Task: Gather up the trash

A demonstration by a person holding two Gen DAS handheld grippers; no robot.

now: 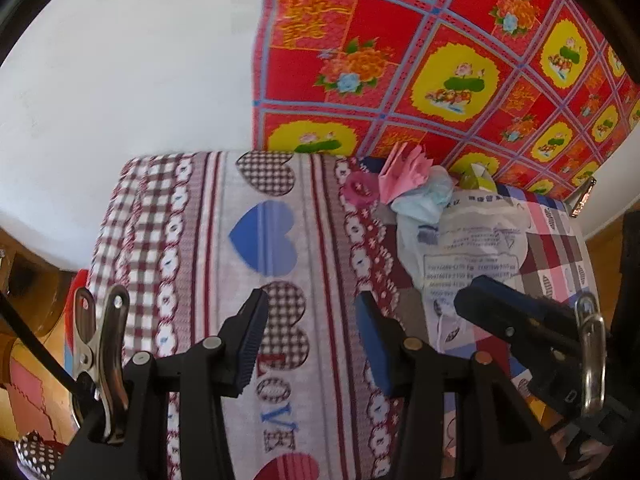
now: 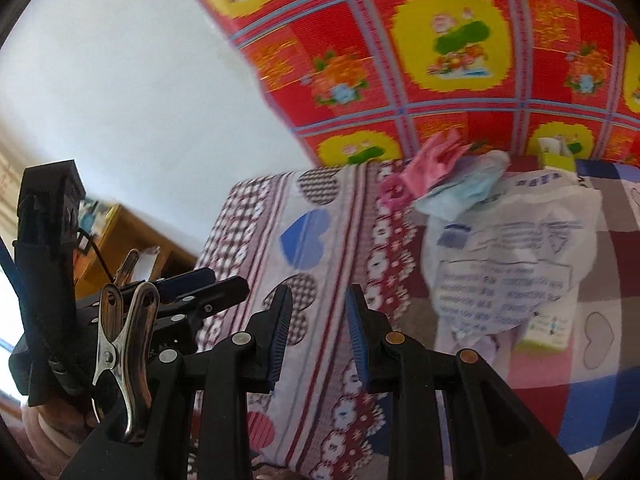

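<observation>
left wrist view: trash pile (image 1: pixel 440 216) lies beyond right of empty left gripper (image 1: pixel 312 340).

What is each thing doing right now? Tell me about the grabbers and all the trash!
left gripper: open, empty.
right gripper: open, empty.
white plastic bag: crumpled, lying on the bedsheet.
pink paper: crumpled, at the bag's far end.
blue tissue: scrunched, beside the pink paper.
small green box: lying at the bag's near edge.
</observation>
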